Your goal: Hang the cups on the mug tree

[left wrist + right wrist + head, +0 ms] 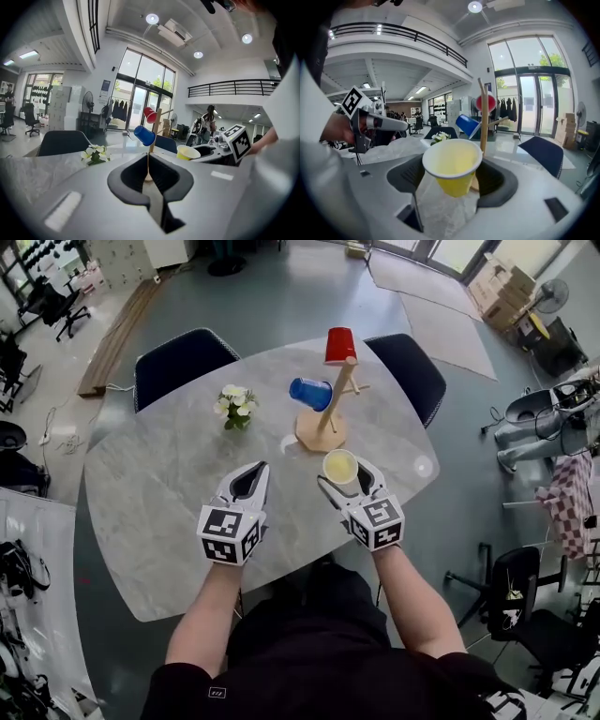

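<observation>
A wooden mug tree [330,413] stands on the far middle of the marble table [169,484]. A red cup [339,345] sits upside down on its top, and a blue cup [310,393] hangs on a left peg. My right gripper [345,480] is shut on a yellow cup [340,466], upright with its mouth up, just in front of the tree's base. The yellow cup [452,166] fills the right gripper view, the tree [483,117] behind it. My left gripper [249,482] is shut with nothing in it, left of the right one, its fingers [148,168] pressed together.
A small bunch of white flowers [235,407] stands left of the tree. Two dark chairs [178,357] sit at the far side of the table. A small white disc [422,466] lies near the table's right edge.
</observation>
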A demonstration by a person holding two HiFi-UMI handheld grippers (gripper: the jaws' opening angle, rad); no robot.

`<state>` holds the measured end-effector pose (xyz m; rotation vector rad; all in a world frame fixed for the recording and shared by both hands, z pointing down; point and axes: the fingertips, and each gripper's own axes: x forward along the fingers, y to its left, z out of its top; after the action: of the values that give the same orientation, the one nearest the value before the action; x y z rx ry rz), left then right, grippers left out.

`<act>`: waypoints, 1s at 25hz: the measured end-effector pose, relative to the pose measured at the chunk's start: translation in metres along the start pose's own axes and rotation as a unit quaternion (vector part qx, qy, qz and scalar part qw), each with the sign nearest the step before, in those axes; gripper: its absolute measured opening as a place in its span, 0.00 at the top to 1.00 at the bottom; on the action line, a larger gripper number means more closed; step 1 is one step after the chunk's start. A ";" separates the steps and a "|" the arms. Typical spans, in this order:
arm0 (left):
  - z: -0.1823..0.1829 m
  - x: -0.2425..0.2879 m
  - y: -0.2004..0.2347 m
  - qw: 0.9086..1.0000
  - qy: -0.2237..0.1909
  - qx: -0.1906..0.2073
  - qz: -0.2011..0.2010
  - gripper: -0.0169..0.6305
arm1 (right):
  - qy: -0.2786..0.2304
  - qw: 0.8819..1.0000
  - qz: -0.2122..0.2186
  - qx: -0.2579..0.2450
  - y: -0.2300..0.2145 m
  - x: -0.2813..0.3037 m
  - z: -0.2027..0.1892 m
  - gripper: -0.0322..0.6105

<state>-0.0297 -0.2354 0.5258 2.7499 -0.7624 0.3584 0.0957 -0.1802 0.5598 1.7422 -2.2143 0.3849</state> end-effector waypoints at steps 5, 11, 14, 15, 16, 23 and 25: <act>0.023 -0.007 -0.004 1.000 -0.010 0.004 0.007 0.95 | -0.031 0.999 -0.007 0.013 -0.019 -0.026 0.033 0.41; 0.048 0.017 -0.012 0.999 -0.013 0.023 0.032 0.95 | -0.055 0.998 0.018 0.017 -0.057 -0.033 0.051 0.41; 0.058 0.037 -0.022 0.998 -0.015 0.018 0.053 0.95 | -0.059 0.997 0.040 0.021 -0.085 -0.038 0.054 0.41; 0.062 0.043 -0.024 0.998 -0.015 0.017 0.059 0.95 | -0.061 0.997 0.048 0.022 -0.093 -0.038 0.057 0.41; 0.065 0.048 -0.025 0.998 -0.014 0.018 0.065 0.95 | -0.063 0.996 0.057 0.022 -0.100 -0.037 0.061 0.41; 0.088 0.079 -0.047 0.993 -0.015 0.021 0.112 0.95 | -0.062 0.992 0.110 0.010 -0.150 -0.033 0.071 0.41; 0.091 0.088 -0.057 0.992 -0.015 0.021 0.123 0.95 | -0.057 0.991 0.121 0.009 -0.166 -0.033 0.067 0.41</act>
<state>0.0885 -0.2577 0.4567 2.7093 -1.1199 0.3853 0.2604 -0.2143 0.4899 1.5434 -2.5200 0.3673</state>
